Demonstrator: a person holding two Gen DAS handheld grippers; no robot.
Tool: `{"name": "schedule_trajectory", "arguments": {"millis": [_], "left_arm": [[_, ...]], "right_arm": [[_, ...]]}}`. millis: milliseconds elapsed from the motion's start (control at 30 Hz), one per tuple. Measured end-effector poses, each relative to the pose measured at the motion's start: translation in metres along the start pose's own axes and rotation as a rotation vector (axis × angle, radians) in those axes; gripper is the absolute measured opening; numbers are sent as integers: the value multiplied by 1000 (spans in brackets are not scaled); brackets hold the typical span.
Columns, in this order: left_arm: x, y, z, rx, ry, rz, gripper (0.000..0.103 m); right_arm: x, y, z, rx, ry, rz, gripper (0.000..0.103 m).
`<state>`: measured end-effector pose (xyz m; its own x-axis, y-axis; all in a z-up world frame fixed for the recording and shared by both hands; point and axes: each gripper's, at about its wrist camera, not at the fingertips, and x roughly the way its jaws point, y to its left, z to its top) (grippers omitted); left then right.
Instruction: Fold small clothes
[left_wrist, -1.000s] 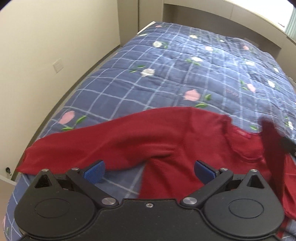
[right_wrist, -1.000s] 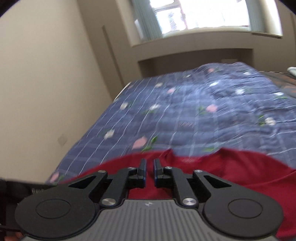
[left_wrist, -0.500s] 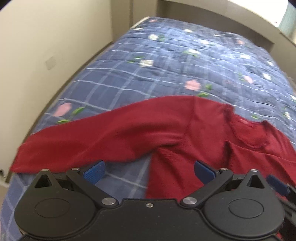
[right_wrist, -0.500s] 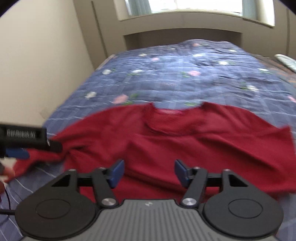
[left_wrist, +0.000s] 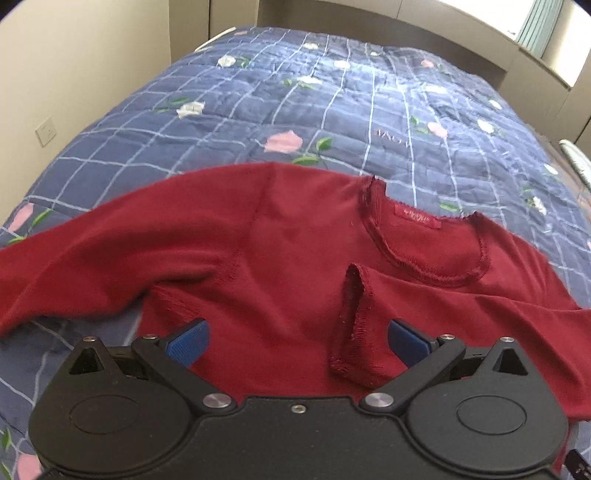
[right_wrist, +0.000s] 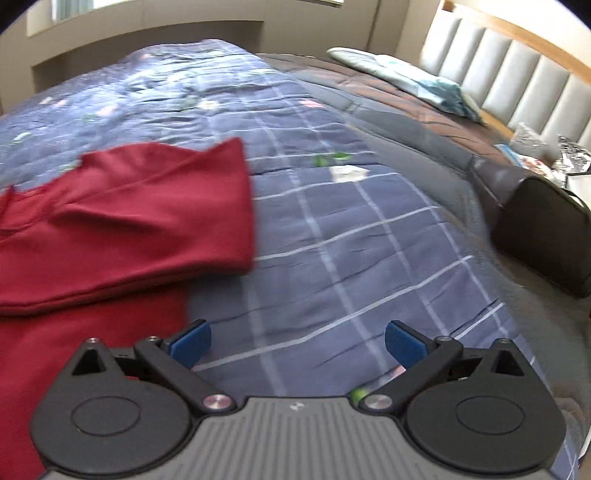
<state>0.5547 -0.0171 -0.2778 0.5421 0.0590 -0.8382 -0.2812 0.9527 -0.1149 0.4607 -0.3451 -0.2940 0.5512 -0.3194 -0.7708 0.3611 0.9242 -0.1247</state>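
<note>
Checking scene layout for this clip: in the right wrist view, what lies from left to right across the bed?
Red sweater → blue checked quilt → dark bag.

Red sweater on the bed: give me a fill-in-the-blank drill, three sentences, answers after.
1. The red sweater lies on a blue checked ____.
2. Between the right gripper pads there is only ____.
3. The left gripper hangs over the sweater with its jaws ____.

Answers: quilt; quilt; open
</note>
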Motion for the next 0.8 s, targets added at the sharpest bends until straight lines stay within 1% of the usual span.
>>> {"name": "schedule_trajectory", "arguments": {"millis": [67,133,233,267,333,400,467,633,667,733,800], "left_arm": [[8,-3,-1,10,20,19,102],[17,-4,-3,21,48,42,102],[30,-3,-9,59,107,39,102],[31,-4,-11,79,97,41,103],[30,-4,-15,98,75,40,103],[30,-4,-17,100,67,38,103],[30,-4,-19,114,61,37,103],[32,-1,-20,129,53,22,103],[31,-1,-20,131,54,19,103],[32,0,-20,134,53,14,103],[32,-1,-20,139,50,14,103]], "right_arm": [[5,-3,3,-3,-22,3,103],[8,0,6,-32,-58,24,103],[13,11,14,-93,-104,46,103],[15,14,16,-116,-127,49,103],[16,18,20,-139,-155,22,103],[15,20,23,-130,-181,-38,103],[16,18,23,-108,-184,-104,103],[24,6,15,-25,-145,-237,103],[25,0,13,-1,-132,-243,103],[25,-9,11,27,-113,-194,103],[21,-13,10,26,-114,-152,103]]}}
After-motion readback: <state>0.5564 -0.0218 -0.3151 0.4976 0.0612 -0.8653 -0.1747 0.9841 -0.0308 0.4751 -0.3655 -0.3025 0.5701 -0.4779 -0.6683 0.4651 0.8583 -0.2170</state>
